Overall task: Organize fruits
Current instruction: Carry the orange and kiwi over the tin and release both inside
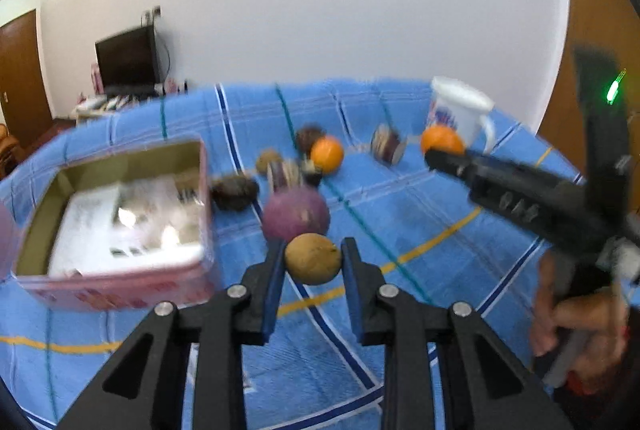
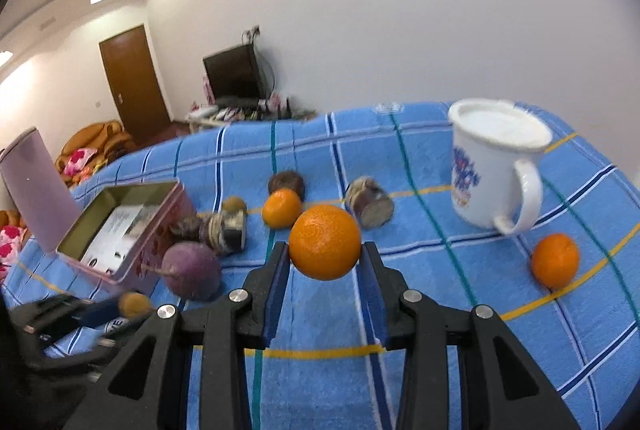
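Fruits (image 2: 282,208) outside tin (image 2: 160,186); tin holds papers (image 2: 116,226).

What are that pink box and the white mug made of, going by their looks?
The pink box looks like thin painted metal: its inner walls have a dull golden tin sheen. The white mug seems enamelled metal or glazed ceramic: glossy, with a thin rolled rim and printed blue pattern; I cannot tell which.

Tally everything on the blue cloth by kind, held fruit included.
Oranges: 3
Brown fruits: 5
Jars: 2
Mug: 1
Tin: 1
Total: 12
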Motion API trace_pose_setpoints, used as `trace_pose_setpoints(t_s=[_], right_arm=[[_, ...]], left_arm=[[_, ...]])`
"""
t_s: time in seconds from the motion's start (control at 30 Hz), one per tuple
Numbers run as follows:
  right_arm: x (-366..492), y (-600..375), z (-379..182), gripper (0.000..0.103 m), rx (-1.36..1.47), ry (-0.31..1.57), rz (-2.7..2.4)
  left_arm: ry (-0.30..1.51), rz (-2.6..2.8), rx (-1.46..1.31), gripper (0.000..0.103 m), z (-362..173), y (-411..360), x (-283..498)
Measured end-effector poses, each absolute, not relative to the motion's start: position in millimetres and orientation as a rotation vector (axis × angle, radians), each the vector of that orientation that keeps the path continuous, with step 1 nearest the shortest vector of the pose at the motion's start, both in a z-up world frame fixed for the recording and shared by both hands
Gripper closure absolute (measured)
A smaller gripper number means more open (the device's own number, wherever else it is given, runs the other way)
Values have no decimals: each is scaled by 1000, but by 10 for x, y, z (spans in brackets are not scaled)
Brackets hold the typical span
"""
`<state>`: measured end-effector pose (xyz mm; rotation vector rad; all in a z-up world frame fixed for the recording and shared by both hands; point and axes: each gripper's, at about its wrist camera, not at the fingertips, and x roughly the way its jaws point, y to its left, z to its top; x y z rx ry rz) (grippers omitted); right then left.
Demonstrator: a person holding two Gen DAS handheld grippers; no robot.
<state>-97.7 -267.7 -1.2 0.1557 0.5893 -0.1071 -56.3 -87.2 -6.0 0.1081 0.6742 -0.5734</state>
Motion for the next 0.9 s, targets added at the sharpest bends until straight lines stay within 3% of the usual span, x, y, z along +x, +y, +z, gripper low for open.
trace_pose_setpoints(t_s=[0.3,0.67,0.9], right_arm=[[-1086,-2433,128,65,63,477,-148],[-718,-1453,337,65,4,505,75],[-243,-855,87,65,4,590,156]], left_arm=[[585,-389,81,74,235,-155,-144],[602,-190,56,74,62,384,248],[644,-97,78,74,-67,490,383]])
